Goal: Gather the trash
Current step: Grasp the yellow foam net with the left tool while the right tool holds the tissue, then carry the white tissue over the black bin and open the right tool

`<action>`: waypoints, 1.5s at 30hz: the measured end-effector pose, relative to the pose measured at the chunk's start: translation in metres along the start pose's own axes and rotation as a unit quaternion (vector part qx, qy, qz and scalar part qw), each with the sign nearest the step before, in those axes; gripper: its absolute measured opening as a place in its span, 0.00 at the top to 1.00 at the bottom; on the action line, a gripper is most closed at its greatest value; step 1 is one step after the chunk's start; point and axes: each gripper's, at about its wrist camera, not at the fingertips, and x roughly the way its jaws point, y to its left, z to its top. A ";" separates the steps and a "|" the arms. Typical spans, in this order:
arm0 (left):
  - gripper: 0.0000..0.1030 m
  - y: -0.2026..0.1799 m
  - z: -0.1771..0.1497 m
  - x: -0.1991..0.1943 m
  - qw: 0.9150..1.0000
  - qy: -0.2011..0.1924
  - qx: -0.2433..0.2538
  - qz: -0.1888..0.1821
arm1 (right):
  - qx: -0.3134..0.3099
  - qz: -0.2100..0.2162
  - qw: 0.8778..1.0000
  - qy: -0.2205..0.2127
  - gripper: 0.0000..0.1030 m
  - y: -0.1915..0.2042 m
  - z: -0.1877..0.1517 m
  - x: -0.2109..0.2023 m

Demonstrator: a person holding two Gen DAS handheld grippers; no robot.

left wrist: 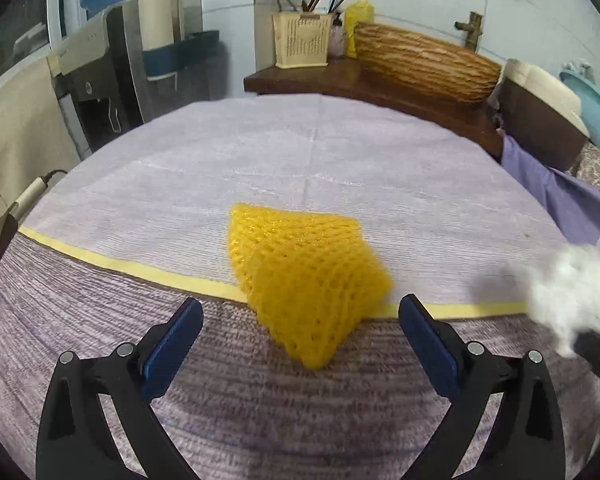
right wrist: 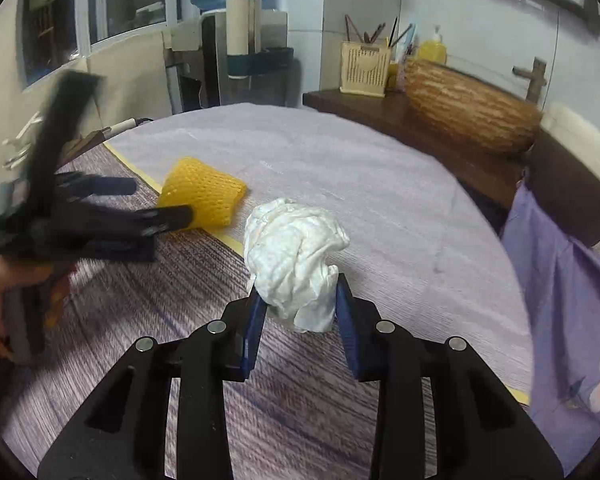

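Note:
A yellow foam fruit net (left wrist: 306,276) lies on the purple cloth-covered table (left wrist: 300,152), just ahead of my left gripper (left wrist: 300,316), which is open with a finger on either side of the net's near end. The net also shows in the right wrist view (right wrist: 204,196), with the left gripper (right wrist: 160,204) reaching it from the left. My right gripper (right wrist: 298,300) is shut on a crumpled white tissue (right wrist: 296,256) and holds it above the table. The tissue shows blurred at the right edge of the left wrist view (left wrist: 568,296).
A wooden sideboard (left wrist: 364,80) behind the table carries a woven basket (left wrist: 424,60), a cream utensil holder (left wrist: 302,40) and a yellow bottle (left wrist: 358,20). A water dispenser (right wrist: 228,40) stands at the back left. A purple floral cloth (right wrist: 572,308) hangs on the right.

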 end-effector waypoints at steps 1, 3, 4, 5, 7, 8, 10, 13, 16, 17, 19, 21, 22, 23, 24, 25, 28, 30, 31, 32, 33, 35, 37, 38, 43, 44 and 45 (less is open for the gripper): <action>0.18 0.000 0.001 0.006 1.000 0.005 -0.005 -0.003 | -0.001 0.003 1.000 -0.007 0.66 -0.001 -0.005 -0.009; 0.32 0.001 0.002 0.014 1.000 0.016 -0.011 -0.008 | 0.002 0.005 1.000 -0.013 0.66 -0.003 -0.011 -0.019; 0.37 -0.001 0.000 0.013 1.000 0.011 -0.011 -0.006 | 0.006 0.006 1.000 -0.016 0.66 -0.006 -0.015 -0.025; 0.51 -0.002 0.000 0.011 1.000 0.005 -0.010 -0.008 | 0.009 0.005 1.000 -0.019 0.66 -0.008 -0.019 -0.028; 0.68 -0.004 0.000 0.007 1.000 0.000 -0.010 -0.010 | 0.013 -0.001 1.000 -0.023 0.66 -0.012 -0.026 -0.033; 0.74 -0.006 -0.001 0.002 1.000 -0.006 -0.007 -0.005 | 0.017 -0.003 1.000 -0.024 0.66 -0.015 -0.029 -0.034; 0.77 -0.007 -0.004 -0.006 1.000 -0.015 -0.003 -0.006 | 0.029 0.000 0.999 -0.027 0.66 -0.021 -0.034 -0.038; 0.79 -0.013 -0.009 -0.023 0.999 -0.033 0.010 -0.009 | 0.041 -0.001 0.999 -0.034 0.66 -0.026 -0.040 -0.045; 0.80 -0.020 -0.018 -0.047 0.998 -0.053 0.026 -0.015 | 0.054 0.001 0.998 -0.039 0.66 -0.029 -0.050 -0.055; 0.79 -0.023 -0.023 -0.058 0.997 -0.061 0.032 -0.020 | 0.062 0.004 0.997 -0.040 0.66 -0.031 -0.054 -0.059; 0.80 -0.030 -0.032 -0.077 0.996 -0.079 0.038 -0.028 | 0.068 0.003 0.997 -0.043 0.66 -0.033 -0.062 -0.067; 0.79 -0.040 -0.047 -0.098 0.994 -0.094 0.047 -0.037 | 0.069 -0.004 0.996 -0.047 0.66 -0.032 -0.070 -0.076; 0.79 -0.043 -0.053 -0.107 0.993 -0.102 0.050 -0.040 | 0.071 -0.007 0.996 -0.050 0.66 -0.032 -0.074 -0.080; 0.79 -0.048 -0.063 -0.119 0.991 -0.113 0.055 -0.042 | 0.074 -0.007 0.996 -0.052 0.66 -0.032 -0.079 -0.086; 0.79 -0.050 -0.070 -0.126 0.990 -0.118 0.058 -0.041 | 0.076 -0.007 0.996 -0.054 0.66 -0.032 -0.084 -0.090; 0.79 -0.052 -0.077 -0.131 0.990 -0.123 0.059 -0.038 | 0.078 -0.010 0.995 -0.055 0.66 -0.031 -0.090 -0.096; 0.79 -0.056 -0.102 -0.146 0.990 -0.126 0.048 -0.043 | 0.083 -0.016 0.995 -0.054 0.66 -0.031 -0.107 -0.108; 0.79 -0.059 -0.116 -0.156 0.990 -0.128 0.040 -0.046 | 0.087 -0.019 0.995 -0.055 0.66 -0.031 -0.116 -0.115; 0.79 -0.062 -0.125 -0.161 0.990 -0.128 0.038 -0.048 | 0.088 -0.022 0.994 -0.056 0.66 -0.032 -0.120 -0.118; 0.79 -0.066 -0.130 -0.164 0.990 -0.127 0.037 -0.049 | 0.090 -0.026 0.994 -0.057 0.66 -0.032 -0.126 -0.122; 0.79 -0.069 -0.137 -0.168 0.990 -0.128 0.036 -0.050 | 0.092 -0.027 0.994 -0.058 0.66 -0.033 -0.131 -0.125; 0.79 -0.077 -0.149 -0.176 0.990 -0.129 0.033 -0.054 | 0.097 -0.031 0.993 -0.059 0.66 -0.034 -0.140 -0.131; 0.79 -0.082 -0.158 -0.183 0.989 -0.132 0.027 -0.061 | 0.104 -0.035 0.992 -0.059 0.66 -0.037 -0.150 -0.138; 0.79 -0.083 -0.161 -0.186 0.989 -0.133 0.024 -0.063 | 0.108 -0.035 0.992 -0.059 0.66 -0.039 -0.155 -0.141; 0.79 -0.099 -0.176 -0.197 0.987 -0.141 0.016 -0.069 | 0.124 -0.049 0.989 -0.062 0.66 -0.052 -0.177 -0.156; 0.79 -0.104 -0.178 -0.198 0.987 -0.142 0.016 -0.071 | 0.127 -0.051 0.989 -0.062 0.66 -0.054 -0.182 -0.159; 0.79 -0.108 -0.181 -0.199 0.987 -0.142 0.017 -0.072 | 0.131 -0.054 0.988 -0.062 0.66 -0.058 -0.186 -0.161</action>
